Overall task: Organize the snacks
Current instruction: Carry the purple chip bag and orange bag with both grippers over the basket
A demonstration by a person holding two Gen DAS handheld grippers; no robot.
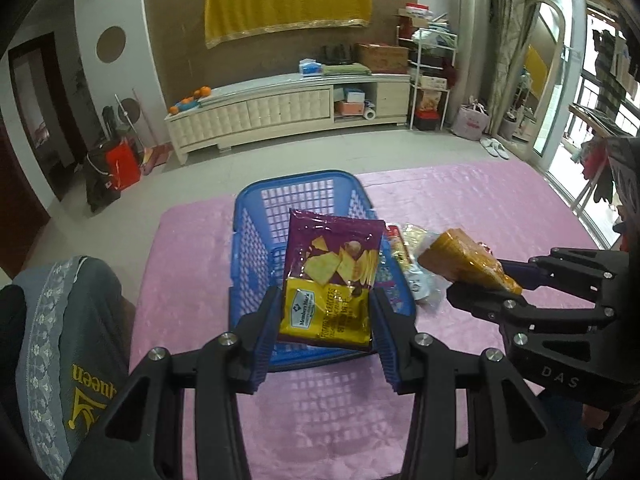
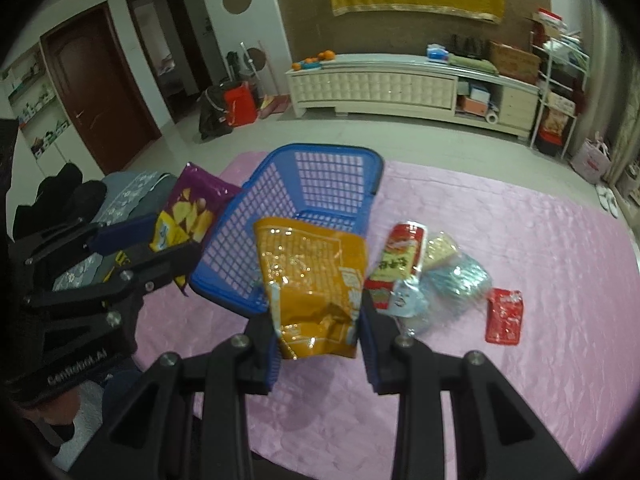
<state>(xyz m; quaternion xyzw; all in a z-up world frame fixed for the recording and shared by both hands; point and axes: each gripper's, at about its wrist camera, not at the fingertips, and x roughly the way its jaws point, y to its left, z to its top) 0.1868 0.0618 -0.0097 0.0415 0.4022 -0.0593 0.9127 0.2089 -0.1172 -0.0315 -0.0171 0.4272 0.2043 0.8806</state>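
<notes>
Pink cloth was spread under a blue basket at twelve o'clock. Left gripper was clamped on a purple chip bag, right gripper on an orange packet, both apparently raised for dropping in.

Probably a home living room: TV cabinet, slippers, doors.

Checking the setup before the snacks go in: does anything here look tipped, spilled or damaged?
The blue basket looks odd: it seems tipped on its side on the pink cloth, opening toward the cameras, and empty. Nothing looks spilled or torn. The loose snacks lie in a small heap beside it.
</notes>
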